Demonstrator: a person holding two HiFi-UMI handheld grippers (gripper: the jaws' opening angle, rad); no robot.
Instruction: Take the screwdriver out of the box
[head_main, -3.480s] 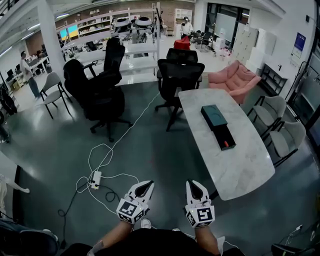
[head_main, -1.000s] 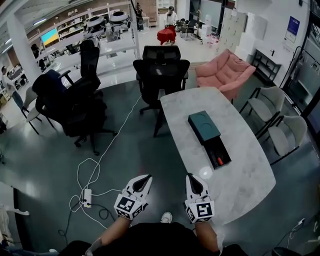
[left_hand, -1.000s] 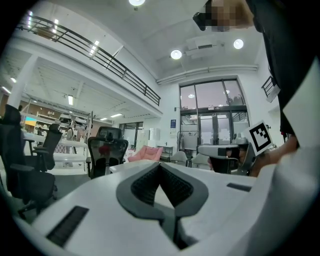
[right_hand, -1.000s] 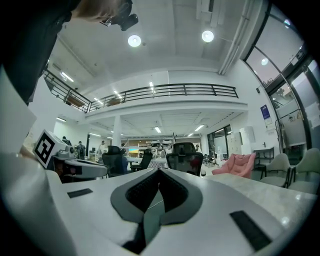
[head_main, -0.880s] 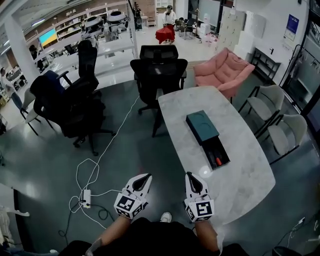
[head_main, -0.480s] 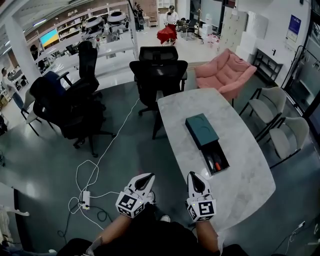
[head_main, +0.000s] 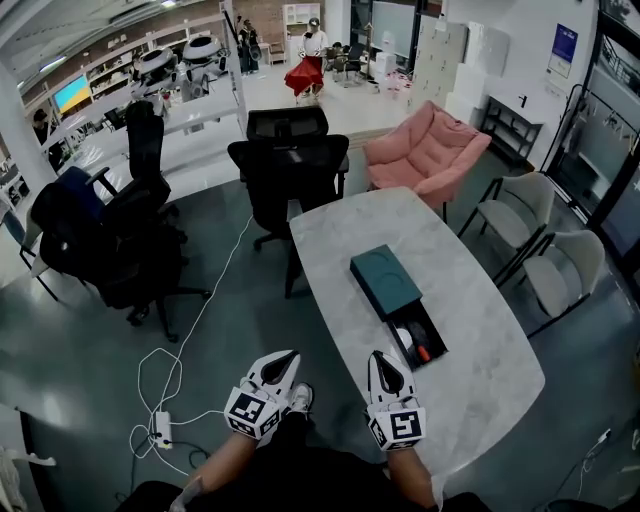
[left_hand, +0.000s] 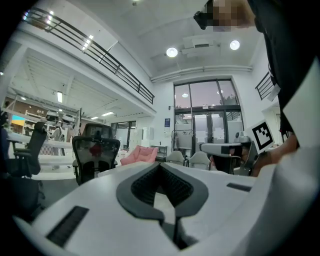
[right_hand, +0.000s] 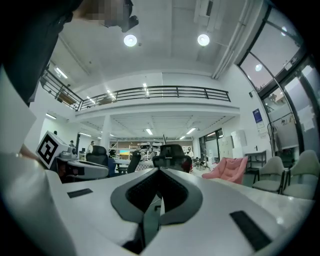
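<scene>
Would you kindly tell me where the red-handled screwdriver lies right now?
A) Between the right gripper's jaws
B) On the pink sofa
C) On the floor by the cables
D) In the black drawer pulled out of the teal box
D: the head view shows the screwdriver lying in the black drawer slid out of the teal box on the table; the right gripper is shut on nothing.

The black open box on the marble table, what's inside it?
A small red-handled tool, probably the screwdriver, lies in the black open box, beside a pale patch too small to identify. The dark teal cover at its far end hides anything underneath.
</scene>
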